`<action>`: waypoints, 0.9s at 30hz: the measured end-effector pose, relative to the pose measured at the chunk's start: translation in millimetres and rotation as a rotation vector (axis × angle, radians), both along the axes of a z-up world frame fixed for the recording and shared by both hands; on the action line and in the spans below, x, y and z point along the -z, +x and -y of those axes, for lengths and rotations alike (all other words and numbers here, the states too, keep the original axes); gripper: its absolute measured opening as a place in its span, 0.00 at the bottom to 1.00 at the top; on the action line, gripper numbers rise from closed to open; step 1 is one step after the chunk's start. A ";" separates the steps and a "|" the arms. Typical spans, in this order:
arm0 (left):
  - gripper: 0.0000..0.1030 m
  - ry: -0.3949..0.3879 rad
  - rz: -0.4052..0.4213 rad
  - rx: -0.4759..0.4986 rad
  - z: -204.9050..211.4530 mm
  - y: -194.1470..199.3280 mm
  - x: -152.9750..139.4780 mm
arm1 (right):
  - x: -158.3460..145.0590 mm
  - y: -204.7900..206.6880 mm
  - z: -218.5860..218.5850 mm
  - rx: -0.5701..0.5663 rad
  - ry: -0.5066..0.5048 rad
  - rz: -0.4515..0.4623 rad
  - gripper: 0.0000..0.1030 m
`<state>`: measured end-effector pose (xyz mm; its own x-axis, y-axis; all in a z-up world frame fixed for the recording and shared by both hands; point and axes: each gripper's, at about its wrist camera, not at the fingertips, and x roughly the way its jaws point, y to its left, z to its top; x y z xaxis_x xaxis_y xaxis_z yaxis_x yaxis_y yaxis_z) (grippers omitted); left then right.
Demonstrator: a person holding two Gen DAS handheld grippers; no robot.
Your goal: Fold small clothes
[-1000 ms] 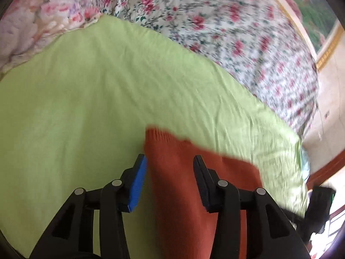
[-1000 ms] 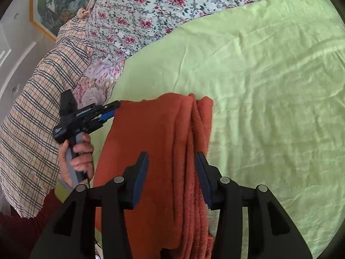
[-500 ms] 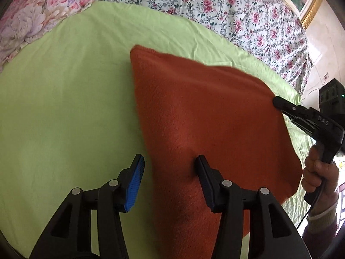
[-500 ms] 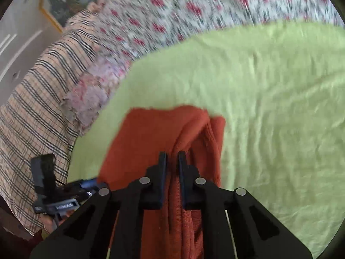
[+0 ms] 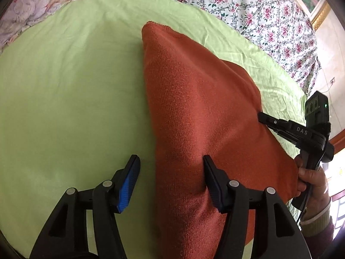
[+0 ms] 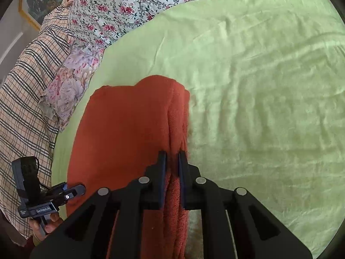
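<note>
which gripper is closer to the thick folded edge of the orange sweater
Right. The right gripper is clamped on the orange sweater at that bunched edge; the left gripper is open, straddling the opposite edge.

The bed (image 5: 64, 86) is being viewed closely from above by both wrist cameras, each being aimed forward along its own tongs. The orange garment (image 5: 194, 118) (image 6: 129, 129) is being shared, seen from opposite sides.
</note>
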<state>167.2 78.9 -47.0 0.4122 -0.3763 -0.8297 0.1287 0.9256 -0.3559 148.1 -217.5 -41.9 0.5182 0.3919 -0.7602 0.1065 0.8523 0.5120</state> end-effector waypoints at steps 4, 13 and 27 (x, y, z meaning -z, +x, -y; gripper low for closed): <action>0.58 -0.006 0.012 -0.024 -3.3 8.1 -12.9 | 0.8 -2.3 1.8 0.018 0.015 -0.005 0.15; 0.45 -0.097 0.203 0.049 4.4 30.7 -66.5 | -47.0 -14.2 -3.2 0.045 -0.003 0.099 0.20; 0.22 0.067 0.099 0.095 24.5 87.4 -13.3 | 7.7 59.0 -11.9 -0.030 -0.016 0.007 0.00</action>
